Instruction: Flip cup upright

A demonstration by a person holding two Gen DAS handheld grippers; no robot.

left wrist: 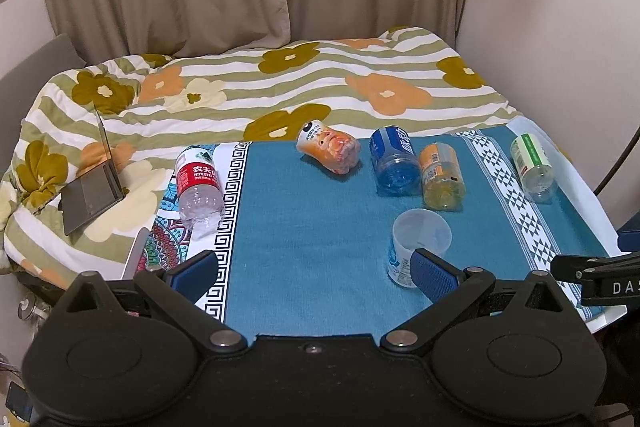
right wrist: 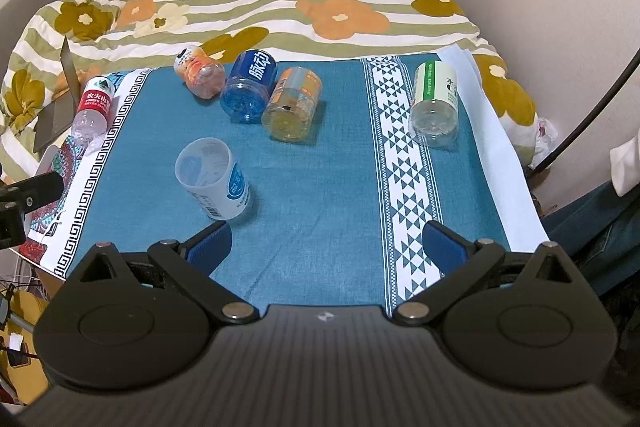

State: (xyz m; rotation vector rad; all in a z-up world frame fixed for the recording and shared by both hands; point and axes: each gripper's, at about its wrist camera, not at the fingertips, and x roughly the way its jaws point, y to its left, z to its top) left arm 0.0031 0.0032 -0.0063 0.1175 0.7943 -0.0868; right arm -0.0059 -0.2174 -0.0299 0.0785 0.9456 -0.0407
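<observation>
A translucent white cup (left wrist: 416, 247) with a blue label stands mouth-up on the teal cloth (left wrist: 312, 227). It also shows in the right wrist view (right wrist: 214, 177), leaning in the fisheye picture. My left gripper (left wrist: 314, 275) is open and empty, its right fingertip (left wrist: 434, 273) just in front of the cup. My right gripper (right wrist: 328, 247) is open and empty, its left fingertip (right wrist: 210, 247) just below the cup, apart from it.
Several cut-off bottles lie on their sides on the cloth: red-label (right wrist: 94, 111), orange (right wrist: 200, 73), blue (right wrist: 250, 87), yellow (right wrist: 294, 103), green-label (right wrist: 434, 99). A flowered quilt (right wrist: 280, 3) lies behind. A laptop (left wrist: 94, 183) sits at the left.
</observation>
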